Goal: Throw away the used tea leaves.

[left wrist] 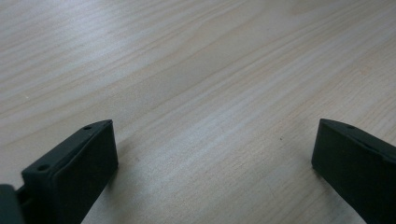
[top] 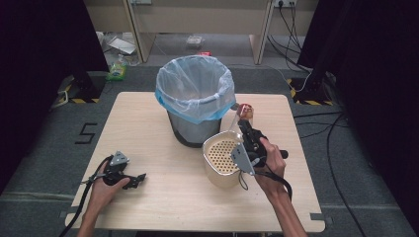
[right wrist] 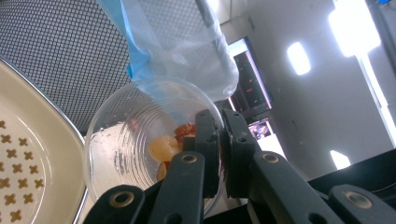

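Note:
A clear plastic cup (top: 241, 117) (right wrist: 126, 149) with orange and red food bits (right wrist: 164, 147) in it hangs tilted beside the bin, mouth toward the gripper camera. My right gripper (top: 243, 126) (right wrist: 223, 140) is shut on the cup's rim, one jaw inside and one outside. The cup sits between a black mesh bin (top: 194, 129) lined with a clear and blue bag (top: 195, 89) (right wrist: 187, 51) and a cream basin with a perforated insert (top: 221, 156) (right wrist: 18, 158). My left gripper (top: 136, 179) (left wrist: 215, 149) rests low over the bare wooden table (left wrist: 196, 70), open with nothing between its jaws.
The bin stands at the table's middle back, the cream basin just in front of it to the right. The table (top: 148, 118) is bare on the left side and along the front edge. Cables and clutter lie on the floor beyond the table.

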`<state>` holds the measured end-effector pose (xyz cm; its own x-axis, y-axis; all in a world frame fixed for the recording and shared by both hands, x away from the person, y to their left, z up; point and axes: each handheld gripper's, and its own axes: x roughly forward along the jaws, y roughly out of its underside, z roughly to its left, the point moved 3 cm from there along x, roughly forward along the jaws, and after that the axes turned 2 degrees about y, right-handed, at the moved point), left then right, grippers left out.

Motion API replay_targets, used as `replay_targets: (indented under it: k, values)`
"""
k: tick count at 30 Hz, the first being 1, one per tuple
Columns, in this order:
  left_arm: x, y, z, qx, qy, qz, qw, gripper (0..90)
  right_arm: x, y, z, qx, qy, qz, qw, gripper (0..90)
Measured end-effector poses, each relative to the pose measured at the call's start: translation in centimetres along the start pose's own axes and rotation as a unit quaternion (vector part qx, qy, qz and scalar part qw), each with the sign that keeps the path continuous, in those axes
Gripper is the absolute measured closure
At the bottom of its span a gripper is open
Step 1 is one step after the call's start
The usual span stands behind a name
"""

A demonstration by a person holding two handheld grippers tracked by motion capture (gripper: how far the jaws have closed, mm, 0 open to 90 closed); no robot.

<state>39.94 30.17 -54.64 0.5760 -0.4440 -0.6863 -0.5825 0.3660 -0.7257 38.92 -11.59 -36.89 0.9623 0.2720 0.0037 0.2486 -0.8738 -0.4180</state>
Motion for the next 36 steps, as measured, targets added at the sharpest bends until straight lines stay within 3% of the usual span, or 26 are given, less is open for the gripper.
replay_targets:
  k: [4, 7, 10, 12, 13, 15, 17, 21, 22, 24, 27, 28, 30, 36]
  values:
    - [0.0, 0.0, 0.0, 0.000, 0.000, 0.000, 1.0000, 0.0, -0.1, -0.2, 0.4, -0.005, 0.012, -0.006, 0.9999, 86.7]
    - [0.0, 0.0, 0.0, 0.000, 0.000, 0.000, 1.0000, 0.0, -0.6, -0.5, 0.7, 0.009, 0.031, -0.023, 0.9992, 87.0]
    - [0.0, 0.0, 0.0, 0.000, 0.000, 0.000, 1.0000, 0.0, -0.4, -0.3, 1.7, -0.014, 0.028, -0.018, 0.9993, 87.2]
    - [0.0, 0.0, 0.0, 0.000, 0.000, 0.000, 1.0000, 0.0, -0.6, -0.5, 2.0, -0.008, 0.038, -0.031, 0.9988, 87.5]
    - [0.0, 0.0, 0.0, 0.000, 0.000, 0.000, 1.0000, 0.0, -0.5, -0.6, 2.3, -0.032, 0.036, -0.027, 0.9985, 87.5]
    - [0.0, 0.0, 0.0, 0.000, -0.001, 0.000, 1.0000, 0.0, -0.2, -0.3, 2.6, -0.016, 0.034, -0.023, 0.9990, 87.5]
    - [0.0, 0.0, 0.0, 0.000, -0.001, 0.000, 1.0000, 0.0, 0.0, -0.4, 2.8, -0.033, 0.036, -0.022, 0.9985, 87.5]
    - [0.0, 0.0, 0.0, 0.000, 0.000, 0.000, 1.0000, 0.0, -0.3, -0.9, 2.9, -0.048, 0.062, -0.039, 0.9961, 87.6]
    - [0.0, 0.0, 0.0, 0.000, 0.000, 0.000, 1.0000, 0.0, -0.3, -1.0, 2.8, -0.061, 0.066, -0.042, 0.9951, 87.7]
    - [0.0, 0.0, 0.0, 0.000, -0.001, 0.000, 1.0000, 0.0, -0.1, -0.8, 2.9, -0.058, 0.070, -0.037, 0.9952, 87.7]
    - [0.0, 0.0, 0.0, 0.000, 0.000, 0.000, 1.0000, 0.0, -0.2, -0.9, 3.0, -0.078, 0.076, -0.042, 0.9931, 87.8]
    - [0.0, 0.0, 0.0, 0.000, 0.000, 0.000, 1.0000, 0.0, -0.2, -0.8, 3.2, -0.071, 0.079, -0.041, 0.9935, 87.8]
    - [0.0, 0.0, 0.0, 0.000, 0.000, 0.000, 1.0000, 0.0, -0.5, -0.9, 3.2, -0.089, 0.093, -0.051, 0.9903, 87.8]
    - [0.0, 0.0, 0.0, 0.000, -0.001, 0.000, 1.0000, 0.0, -0.7, -0.8, 3.5, -0.104, 0.093, -0.045, 0.9892, 87.9]
